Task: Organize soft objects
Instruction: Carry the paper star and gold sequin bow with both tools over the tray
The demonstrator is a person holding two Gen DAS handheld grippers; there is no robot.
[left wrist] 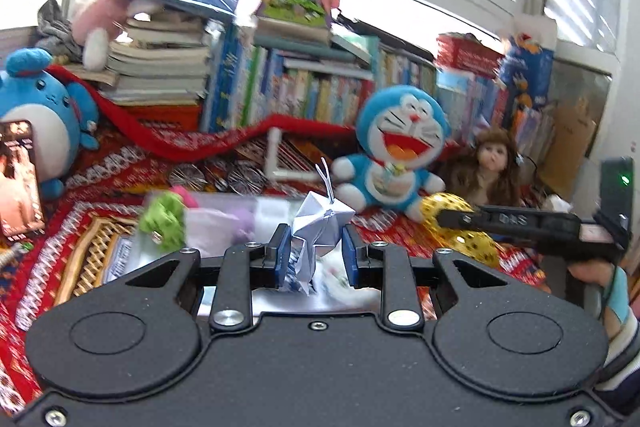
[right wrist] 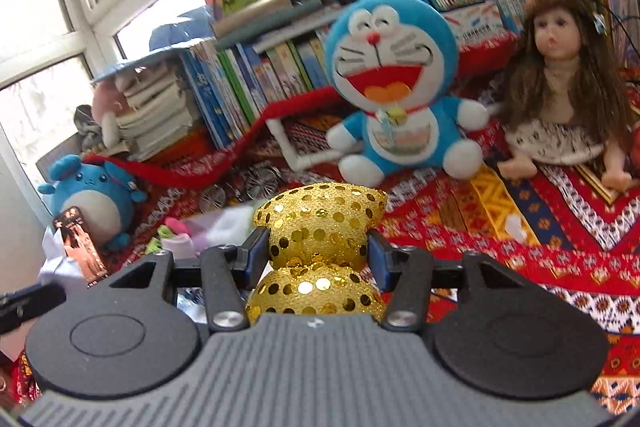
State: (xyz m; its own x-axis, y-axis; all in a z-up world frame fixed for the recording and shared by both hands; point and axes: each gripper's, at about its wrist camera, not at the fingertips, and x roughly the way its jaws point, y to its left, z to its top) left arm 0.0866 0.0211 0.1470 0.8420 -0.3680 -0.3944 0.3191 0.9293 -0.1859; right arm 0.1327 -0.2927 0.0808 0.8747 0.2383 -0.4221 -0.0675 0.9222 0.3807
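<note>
My left gripper [left wrist: 316, 253] is shut on a white folded paper figure [left wrist: 318, 227], held above a clear plastic box [left wrist: 224, 223]. A green soft toy [left wrist: 162, 217] hangs on the box's left rim. My right gripper [right wrist: 318, 255] is shut on a gold sequined soft ingot [right wrist: 320, 223], squeezing its middle; it also shows in the left wrist view [left wrist: 460, 227]. A blue Doraemon plush [left wrist: 400, 147] [right wrist: 396, 91] sits behind on the red patterned cloth [right wrist: 520, 227]. A long-haired doll [right wrist: 560, 79] sits to its right.
A round blue plush [left wrist: 36, 115] [right wrist: 92, 195] and a phone [left wrist: 18, 179] stand at the left. Rows and stacks of books [left wrist: 304, 91] line the back under the window. A pink plush [left wrist: 100, 23] lies on a book stack. A red scarf [left wrist: 224, 139] drapes across.
</note>
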